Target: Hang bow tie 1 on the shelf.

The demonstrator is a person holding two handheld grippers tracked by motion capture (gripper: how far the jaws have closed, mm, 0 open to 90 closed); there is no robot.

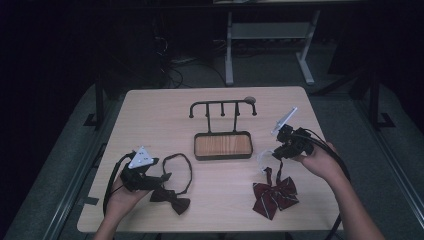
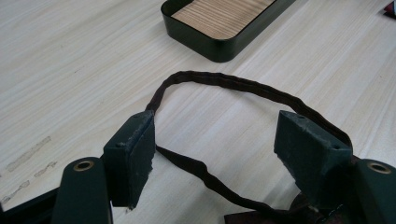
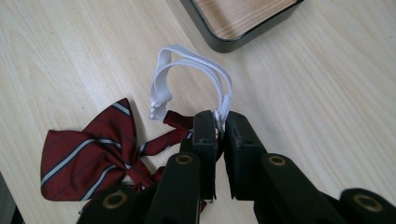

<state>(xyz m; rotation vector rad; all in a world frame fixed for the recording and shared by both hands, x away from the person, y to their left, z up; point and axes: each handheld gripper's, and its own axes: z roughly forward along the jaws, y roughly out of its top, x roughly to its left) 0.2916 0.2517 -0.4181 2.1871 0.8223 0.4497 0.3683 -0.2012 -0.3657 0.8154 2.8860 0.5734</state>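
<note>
Right now the right gripper [image 3: 220, 125] has its jaws pinched together on the white elastic [image 3: 187, 70] of the red bow [image 1: 274, 194], which lies on the table [image 1: 150, 115] near the front edge, just right of centre. The elastic rises in a loop from the bow to the jaws; the bow itself looks flat on the wood. The left gripper [image 2: 215, 149] stands wide, its 2 pads either side of the dark strap [image 2: 224, 81] of the black bow [image 1: 172, 199], gripping nothing. That bow sits at front left, its strap looping back toward the tray [image 1: 223, 145].

The likely aim is to hang both bows on the rack [image 1: 222, 106] behind the tray, so the risks follow from that.

- The right grip is on a thin, stretchy band close to the jaw tips. A quick lift could let it slide out, or stretch and snap the bow against the tray.
- The elastic shows 2 strands; if only 1 is caught, the loop may twist and miss a peg.
- The left jaws straddle both runs of the strap. Closing here may pinch only 1 run, or press on the wood and drag the bow.
- The rack looks light. A loop tugged sideways over a peg could tip it or shove the tray.
- The trailing cables could sweep a bow as the hands move forward.
</note>
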